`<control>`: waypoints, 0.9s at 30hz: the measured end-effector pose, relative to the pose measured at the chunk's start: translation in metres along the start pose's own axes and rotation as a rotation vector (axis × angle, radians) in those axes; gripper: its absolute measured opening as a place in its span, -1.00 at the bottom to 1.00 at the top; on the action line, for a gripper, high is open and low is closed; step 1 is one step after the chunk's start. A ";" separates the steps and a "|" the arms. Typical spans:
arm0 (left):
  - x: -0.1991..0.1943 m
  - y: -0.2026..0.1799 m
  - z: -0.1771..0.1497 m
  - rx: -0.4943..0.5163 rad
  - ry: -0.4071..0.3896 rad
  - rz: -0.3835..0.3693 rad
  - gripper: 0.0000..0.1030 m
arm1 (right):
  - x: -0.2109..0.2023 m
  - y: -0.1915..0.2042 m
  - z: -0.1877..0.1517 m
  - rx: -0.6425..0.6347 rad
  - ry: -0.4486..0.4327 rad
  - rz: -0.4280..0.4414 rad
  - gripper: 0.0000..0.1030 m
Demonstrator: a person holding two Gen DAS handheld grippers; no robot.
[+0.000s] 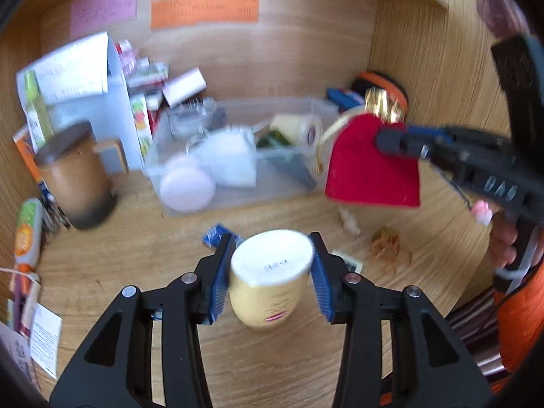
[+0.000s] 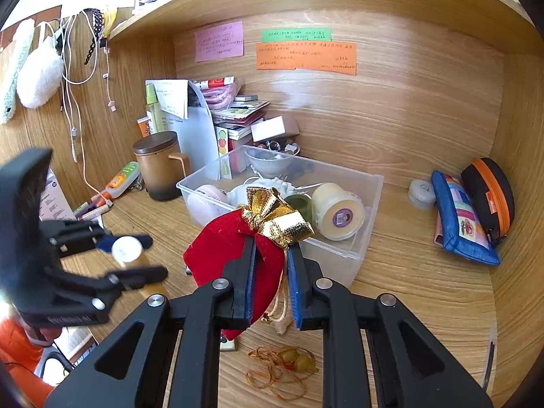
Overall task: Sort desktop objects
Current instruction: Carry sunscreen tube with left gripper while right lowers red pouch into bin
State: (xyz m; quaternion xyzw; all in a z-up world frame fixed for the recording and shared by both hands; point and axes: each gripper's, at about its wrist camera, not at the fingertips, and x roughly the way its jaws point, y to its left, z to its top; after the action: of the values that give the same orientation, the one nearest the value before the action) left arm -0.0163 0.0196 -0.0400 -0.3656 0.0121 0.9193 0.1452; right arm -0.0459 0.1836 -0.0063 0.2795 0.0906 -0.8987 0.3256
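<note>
My left gripper (image 1: 272, 241) is shut on a yellow bottle with a white cap (image 1: 268, 292), held tilted above the wooden desk (image 1: 136, 265). The same bottle (image 2: 125, 250) shows between the left gripper's fingers (image 2: 146, 255) at the left of the right wrist view. My right gripper (image 2: 272, 241) is shut on a red velvet pouch (image 2: 221, 248) with a gold bow (image 2: 275, 217), lifted in front of a clear plastic bin (image 2: 340, 255). From the left wrist view the pouch (image 1: 367, 173) hangs from the right gripper (image 1: 387, 141) beside the bin (image 1: 238, 200).
The bin holds a round cream tub (image 2: 340, 216), a pink round case and white items. A brown lidded mug (image 2: 159, 166) stands left of it. A blue pencil pouch (image 2: 459, 217), an orange-black case (image 2: 489, 193) and a small jar (image 2: 421, 193) sit right. Tangled orange string (image 2: 289, 360) lies near.
</note>
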 end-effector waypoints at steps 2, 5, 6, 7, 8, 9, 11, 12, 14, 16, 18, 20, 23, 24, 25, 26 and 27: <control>0.012 0.003 -0.006 -0.019 0.036 -0.002 -0.25 | 0.002 0.001 0.000 -0.001 0.006 0.002 -0.71; 0.022 0.007 -0.010 -0.035 0.052 0.019 -0.43 | 0.005 0.003 -0.001 -0.009 0.015 -0.004 -0.71; 0.022 0.008 -0.011 -0.037 0.047 0.019 -0.48 | 0.006 0.004 -0.001 -0.011 0.018 -0.007 -0.71; 0.020 0.009 -0.010 -0.042 0.040 0.017 -0.50 | 0.007 0.004 0.000 -0.013 0.023 -0.008 -0.71; 0.018 0.011 -0.009 -0.047 0.035 0.007 -0.50 | 0.008 0.004 0.001 -0.013 0.025 -0.008 -0.71; 0.016 0.012 -0.008 -0.050 0.028 0.004 -0.50 | 0.008 0.003 0.002 -0.013 0.025 -0.008 -0.71; 0.011 0.015 -0.003 -0.051 0.010 0.010 -0.50 | 0.009 0.003 0.004 -0.010 0.023 -0.008 -0.71; 0.009 0.017 -0.001 -0.053 0.003 0.011 -0.50 | 0.010 0.002 0.006 -0.010 0.022 -0.005 -0.71; 0.006 0.022 0.005 -0.059 -0.008 0.006 -0.50 | 0.011 0.003 0.009 -0.010 0.019 -0.003 -0.71; 0.004 0.026 0.012 -0.063 -0.018 0.008 -0.50 | 0.013 0.004 0.012 -0.014 0.018 -0.003 -0.71; 0.001 0.032 0.021 -0.067 -0.031 0.014 -0.50 | 0.015 0.004 0.016 -0.017 0.016 -0.009 -0.71; -0.002 0.036 0.030 -0.069 -0.045 0.013 -0.50 | 0.017 0.003 0.021 -0.017 0.011 -0.007 -0.71; -0.007 0.045 0.046 -0.082 -0.060 -0.015 -0.50 | 0.020 0.000 0.029 -0.017 0.002 -0.010 -0.71; -0.008 0.048 0.052 -0.085 -0.064 -0.021 -0.50 | 0.021 -0.001 0.032 -0.016 0.001 -0.008 -0.71; -0.009 0.049 0.057 -0.083 -0.068 -0.022 -0.50 | 0.023 -0.003 0.036 -0.014 -0.002 -0.005 -0.71; -0.010 0.050 0.063 -0.082 -0.075 -0.018 -0.50 | 0.025 -0.004 0.038 -0.014 -0.003 -0.004 -0.71; -0.010 0.051 0.067 -0.079 -0.080 -0.016 -0.50 | 0.026 -0.005 0.041 -0.014 -0.005 -0.008 -0.71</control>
State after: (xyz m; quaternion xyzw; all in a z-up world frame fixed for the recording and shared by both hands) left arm -0.0684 -0.0236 0.0117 -0.3343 -0.0328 0.9317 0.1384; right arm -0.0836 0.1593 0.0123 0.2744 0.0970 -0.9000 0.3243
